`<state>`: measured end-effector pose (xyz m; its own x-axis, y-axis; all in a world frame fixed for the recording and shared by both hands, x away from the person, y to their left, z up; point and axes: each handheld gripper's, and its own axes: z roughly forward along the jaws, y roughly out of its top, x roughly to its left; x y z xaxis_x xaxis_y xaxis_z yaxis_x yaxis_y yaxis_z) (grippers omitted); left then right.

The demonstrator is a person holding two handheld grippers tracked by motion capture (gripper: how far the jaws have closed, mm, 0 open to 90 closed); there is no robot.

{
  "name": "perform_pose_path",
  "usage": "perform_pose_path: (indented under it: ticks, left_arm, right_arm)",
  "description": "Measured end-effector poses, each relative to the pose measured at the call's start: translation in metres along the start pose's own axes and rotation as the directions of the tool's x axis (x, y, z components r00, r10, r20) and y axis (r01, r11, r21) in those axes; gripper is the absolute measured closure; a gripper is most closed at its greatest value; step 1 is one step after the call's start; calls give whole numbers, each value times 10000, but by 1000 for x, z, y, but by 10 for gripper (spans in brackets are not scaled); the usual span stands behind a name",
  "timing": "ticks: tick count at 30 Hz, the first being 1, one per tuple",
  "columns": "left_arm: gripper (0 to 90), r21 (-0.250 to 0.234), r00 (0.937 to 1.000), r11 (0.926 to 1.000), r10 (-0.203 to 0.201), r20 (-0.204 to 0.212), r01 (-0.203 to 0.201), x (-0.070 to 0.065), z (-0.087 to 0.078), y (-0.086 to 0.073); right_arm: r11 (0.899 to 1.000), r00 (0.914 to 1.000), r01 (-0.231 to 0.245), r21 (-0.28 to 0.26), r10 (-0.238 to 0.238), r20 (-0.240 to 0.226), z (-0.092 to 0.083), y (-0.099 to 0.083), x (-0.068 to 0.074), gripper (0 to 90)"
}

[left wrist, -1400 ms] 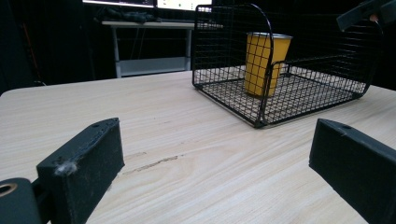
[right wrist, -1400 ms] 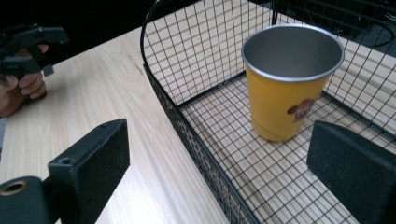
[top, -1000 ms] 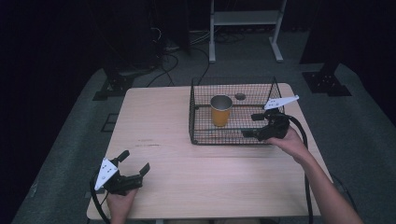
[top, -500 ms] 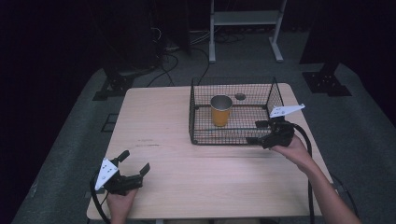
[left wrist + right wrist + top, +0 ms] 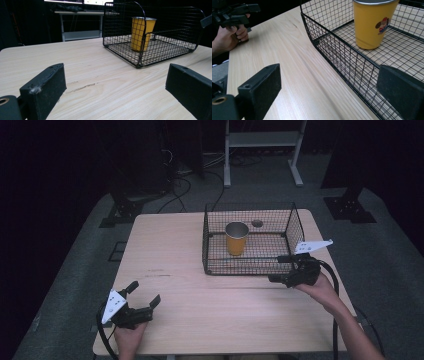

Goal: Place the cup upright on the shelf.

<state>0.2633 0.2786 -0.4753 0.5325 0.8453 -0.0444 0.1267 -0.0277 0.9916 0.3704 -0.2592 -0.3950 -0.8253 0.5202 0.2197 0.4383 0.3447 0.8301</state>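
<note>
A yellow cup (image 5: 236,238) with a metal rim stands upright inside a black wire basket (image 5: 280,265) on the wooden table (image 5: 200,310). The cup (image 5: 373,23) carries a small cartoon print. My right gripper (image 5: 281,270) is open just outside the basket's near right corner, its jaws straddling the front wire wall (image 5: 347,62). My left gripper (image 5: 145,295) rests open near the table's front left corner, aimed toward the basket (image 5: 150,47) and the cup (image 5: 141,33), with bare wood between its jaws.
A small dark round object (image 5: 257,223) lies on the basket floor behind the cup. A white metal stand (image 5: 262,140) and cables (image 5: 185,175) sit on the floor beyond the table. The left hand with its gripper (image 5: 233,15) appears far off in the right gripper view.
My right gripper has drawn back out of the basket toward the near right corner and lowered toward the table. The left gripper and the cup have stayed put.
</note>
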Motion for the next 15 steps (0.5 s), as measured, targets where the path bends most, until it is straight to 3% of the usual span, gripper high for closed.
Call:
perform_pose_path:
  ticks: [15]
  left_arm:
    - [24, 18, 10000, 10000, 13, -16, -13, 0, 0, 0]
  right_arm:
    - [9994, 9996, -257, -210, 260, 116, -11, -24, 1, 53]
